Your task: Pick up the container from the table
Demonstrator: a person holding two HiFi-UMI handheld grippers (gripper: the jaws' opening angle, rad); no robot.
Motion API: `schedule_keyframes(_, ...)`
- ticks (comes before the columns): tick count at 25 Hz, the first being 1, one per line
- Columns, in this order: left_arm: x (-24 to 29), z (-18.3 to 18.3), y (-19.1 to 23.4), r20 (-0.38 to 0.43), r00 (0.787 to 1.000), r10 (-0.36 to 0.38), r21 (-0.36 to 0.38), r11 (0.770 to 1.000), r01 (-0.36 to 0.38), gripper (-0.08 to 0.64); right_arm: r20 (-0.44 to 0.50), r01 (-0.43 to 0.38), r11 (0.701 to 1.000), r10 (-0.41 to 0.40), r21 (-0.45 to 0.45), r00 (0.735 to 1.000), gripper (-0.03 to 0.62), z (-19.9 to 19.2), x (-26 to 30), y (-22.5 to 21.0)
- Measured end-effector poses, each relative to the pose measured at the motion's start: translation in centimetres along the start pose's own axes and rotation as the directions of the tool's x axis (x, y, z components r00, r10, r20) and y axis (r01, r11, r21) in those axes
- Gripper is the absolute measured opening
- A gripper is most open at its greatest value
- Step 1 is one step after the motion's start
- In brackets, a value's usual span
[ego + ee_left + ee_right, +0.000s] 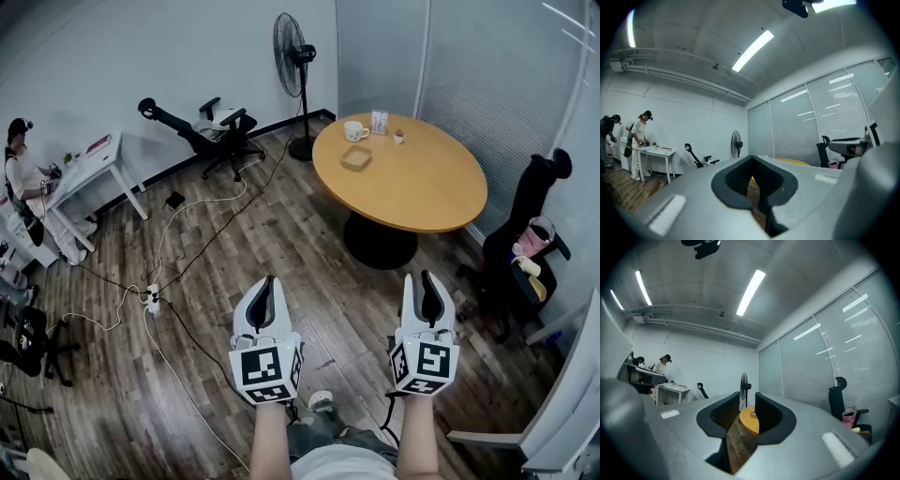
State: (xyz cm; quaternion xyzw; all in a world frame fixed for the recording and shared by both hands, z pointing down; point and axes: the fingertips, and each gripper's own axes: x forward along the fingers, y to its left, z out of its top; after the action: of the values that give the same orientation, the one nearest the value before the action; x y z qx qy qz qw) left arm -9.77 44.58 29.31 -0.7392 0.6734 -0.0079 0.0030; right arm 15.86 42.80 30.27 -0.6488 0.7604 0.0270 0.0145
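Observation:
The container [356, 157], a shallow tan square dish, lies on the round wooden table [422, 192] far ahead on the right in the head view. Both grippers are held low over the wooden floor, well short of the table. My left gripper [265, 279] [751, 161] has its jaws closed tip to tip with nothing between them. My right gripper [427, 274] [747, 399] stands slightly open and empty. Through its gap the right gripper view shows the table [749, 422] in the distance.
A white mug [354, 130], a small card stand [379, 122] and a tiny pink item [398, 137] share the table. A standing fan [292, 47], an office chair [220, 131], a dark chair [530, 244], a white desk [94, 164] with a person [23, 169] and floor cables [152, 298] surround it.

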Motion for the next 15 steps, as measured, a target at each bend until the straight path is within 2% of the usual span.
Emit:
schedule_keyframes(4,2.3,0.1,1.9,0.006,1.0,-0.008,0.0,1.0,0.008,0.0,0.023,-0.028,1.0,0.028,-0.008,0.999,0.213,0.3,2.5,1.9)
schedule_keyframes(12,6.6,0.3,4.9,0.017,0.999,-0.038,0.005,0.999,0.038,0.0,0.038,-0.052,0.999,0.052,0.009,0.998,0.479,0.0,7.0,4.7)
schedule_keyframes(15,7.7,0.1,5.2,0.017,0.999,-0.046,-0.001,0.999,0.046,0.0,0.047,-0.05,0.999,0.049,0.009,0.998,0.543,0.0,7.8,4.8)
